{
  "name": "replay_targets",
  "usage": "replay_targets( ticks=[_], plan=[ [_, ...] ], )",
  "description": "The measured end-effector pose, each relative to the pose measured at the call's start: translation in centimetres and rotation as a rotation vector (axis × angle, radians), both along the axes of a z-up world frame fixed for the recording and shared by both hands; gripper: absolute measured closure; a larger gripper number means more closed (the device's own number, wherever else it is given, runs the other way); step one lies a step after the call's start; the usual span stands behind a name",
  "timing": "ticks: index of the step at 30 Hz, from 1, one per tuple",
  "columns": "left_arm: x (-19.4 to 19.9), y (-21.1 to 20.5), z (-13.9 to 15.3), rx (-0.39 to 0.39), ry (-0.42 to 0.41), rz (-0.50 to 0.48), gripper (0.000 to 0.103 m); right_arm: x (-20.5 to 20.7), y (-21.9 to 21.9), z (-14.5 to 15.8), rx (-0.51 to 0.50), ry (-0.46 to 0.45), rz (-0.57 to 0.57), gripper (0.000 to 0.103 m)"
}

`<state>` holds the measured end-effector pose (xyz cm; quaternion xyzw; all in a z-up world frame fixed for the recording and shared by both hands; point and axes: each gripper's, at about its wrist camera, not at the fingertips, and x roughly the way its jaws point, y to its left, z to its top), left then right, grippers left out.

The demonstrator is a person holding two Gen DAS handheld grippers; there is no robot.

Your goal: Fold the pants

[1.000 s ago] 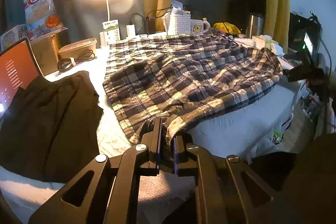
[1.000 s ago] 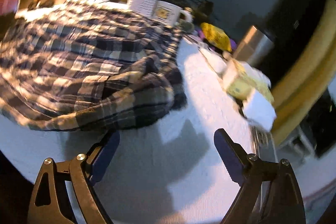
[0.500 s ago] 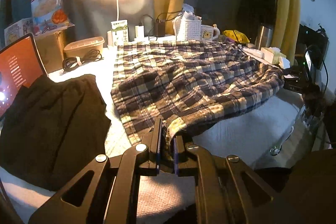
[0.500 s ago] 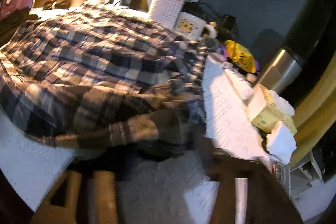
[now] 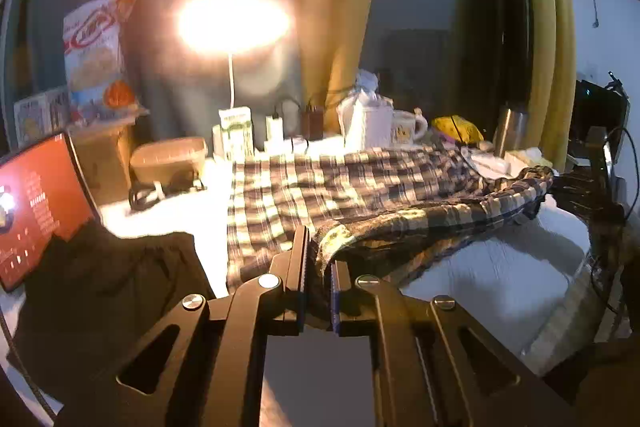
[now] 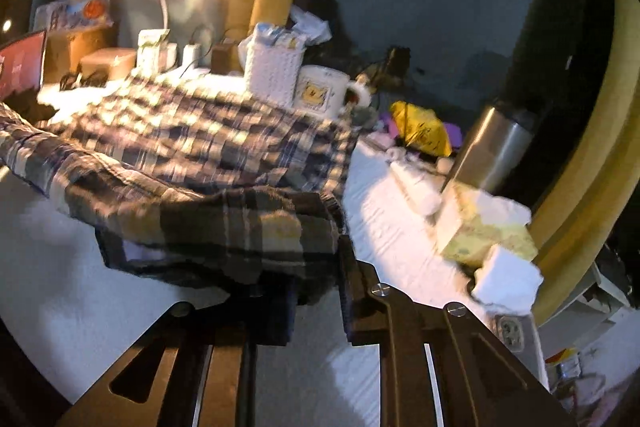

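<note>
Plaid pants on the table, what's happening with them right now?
A person is folding the plaid pants with two handheld grippers. The left gripper is shut on the near edge. The right gripper has just been closing and now pinches the other near corner. That near edge hangs lifted off the white table cover; the rest lies flat. A black garment sits to the left.

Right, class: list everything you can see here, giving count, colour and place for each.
pants: one, plaid, spread on bed, near edge lifted
bed: one, white cover
black garment: one, left of pants
lamp: one, lit, behind
tablet: one, red screen, far left
mug: one, white, beside basket
basket: one, white, behind pants
flask: one, steel, right
left gripper: shut on pants
right gripper: just closing on pants
</note>
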<state>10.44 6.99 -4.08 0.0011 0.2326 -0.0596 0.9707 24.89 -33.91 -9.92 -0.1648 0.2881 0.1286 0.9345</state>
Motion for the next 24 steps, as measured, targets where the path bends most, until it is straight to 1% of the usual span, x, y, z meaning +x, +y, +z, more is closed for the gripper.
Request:
replay_targets(
  ticks=[5, 11, 15, 18, 24],
  plan=[
    [2.1, 0.4, 1.7, 0.019, -0.029, 0.017, 0.095, 1.2, -0.4, 2.4, 0.074, -0.046, -0.026, 0.087],
    [4.6, 0.7, 3.4, 0.03, -0.072, 0.026, 0.095, 3.1, -0.2, 4.0, 0.117, -0.082, -0.043, 0.088],
    [6.9, 0.9, 4.3, 0.036, -0.099, 0.024, 0.095, 4.8, -0.2, 4.9, 0.139, -0.101, -0.054, 0.089],
    [8.9, 1.3, 4.6, 0.05, -0.112, 0.022, 0.095, 6.1, 0.0, 5.4, 0.151, -0.103, -0.057, 0.089],
    [12.7, 2.2, 4.4, 0.071, -0.106, 0.023, 0.095, 9.5, 0.7, 5.9, 0.156, -0.099, -0.052, 0.089]
  ],
)
